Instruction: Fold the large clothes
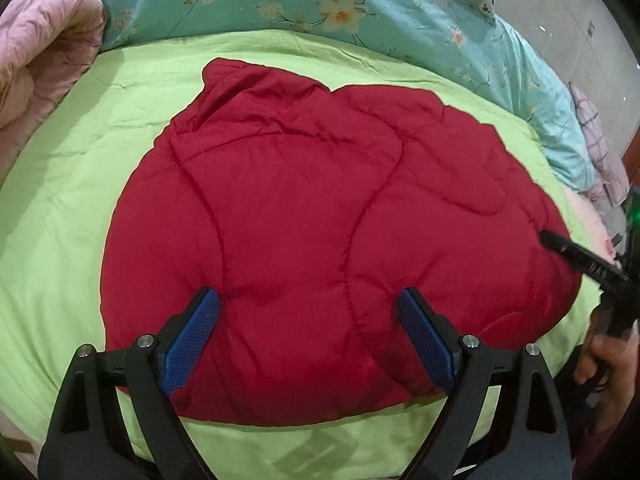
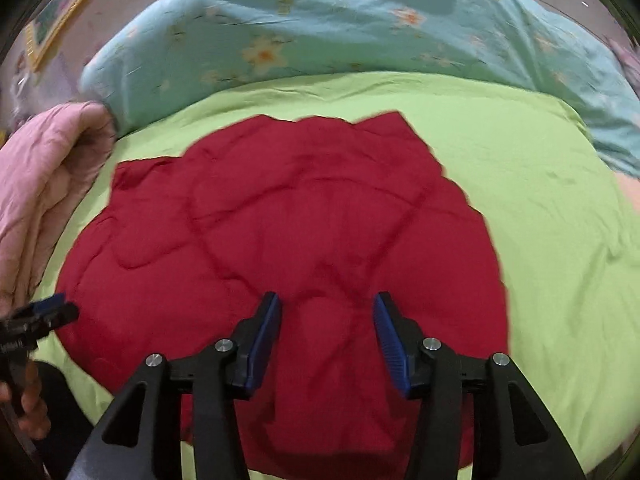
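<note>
A red quilted garment lies folded into a rounded bundle on the lime green bedsheet. My left gripper hovers over its near edge, open wide, blue pads apart with nothing between them. In the right wrist view the same red garment spreads across the green sheet. My right gripper hangs above its near part, open and empty. One black finger of the right gripper reaches in at the garment's right side. The left gripper's fingers show at the garment's left edge.
A teal floral quilt is bunched along the far side of the bed. A pink quilt is piled at the far left. A plaid cloth lies at the right edge. A person's hand holds the right gripper's handle.
</note>
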### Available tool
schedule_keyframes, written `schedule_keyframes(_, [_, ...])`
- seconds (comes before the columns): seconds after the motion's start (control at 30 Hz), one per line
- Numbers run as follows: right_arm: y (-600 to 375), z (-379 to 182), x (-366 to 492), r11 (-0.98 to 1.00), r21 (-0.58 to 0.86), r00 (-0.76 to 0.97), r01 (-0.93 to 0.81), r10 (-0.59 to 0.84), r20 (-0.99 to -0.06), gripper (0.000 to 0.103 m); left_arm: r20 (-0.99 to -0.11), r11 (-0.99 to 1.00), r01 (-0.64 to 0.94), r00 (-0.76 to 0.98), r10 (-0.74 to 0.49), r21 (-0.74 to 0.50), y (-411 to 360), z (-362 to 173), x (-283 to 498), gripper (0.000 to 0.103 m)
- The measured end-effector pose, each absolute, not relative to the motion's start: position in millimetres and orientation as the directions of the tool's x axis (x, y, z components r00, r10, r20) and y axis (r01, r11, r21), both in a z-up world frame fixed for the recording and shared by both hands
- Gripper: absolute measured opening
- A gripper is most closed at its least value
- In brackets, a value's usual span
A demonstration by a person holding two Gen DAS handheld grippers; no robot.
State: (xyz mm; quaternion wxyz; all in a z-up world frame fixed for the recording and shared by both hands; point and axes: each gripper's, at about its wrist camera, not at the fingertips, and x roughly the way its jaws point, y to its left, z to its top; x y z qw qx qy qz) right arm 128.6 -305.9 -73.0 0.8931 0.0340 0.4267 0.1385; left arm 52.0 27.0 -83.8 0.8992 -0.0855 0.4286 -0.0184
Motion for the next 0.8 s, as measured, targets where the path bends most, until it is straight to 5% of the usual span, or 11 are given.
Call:
schedule_keyframes(0.13, [-322.8, -79.0, 127.6, 0.976, 0.148, 0.63, -0.159, 0.216, -0.746, 0.049, -0.779, 0.982, -0.072, 0.62, -0.094, -0.176, 32.2, -98.1, 53.7, 0.103])
schedule_keyframes(0.53, [-337.4, -82.8, 119.4, 0.977, 0.177, 0.63, -0.114, 0.209, -0.748, 0.05, -0.792, 0.987, -0.096, 0.609, -0.042, -0.126, 28.2, -105.1, 57.4, 0.103])
schedule_keyframes(0.8, [-298.8, -59.1, 84.1, 0.957, 0.134, 0.646, -0.258, 0.274, -0.712, 0.05, -0.793, 0.989, -0.098, 0.609, -0.028, -0.11, 25.6, -104.9, 56.3, 0.103])
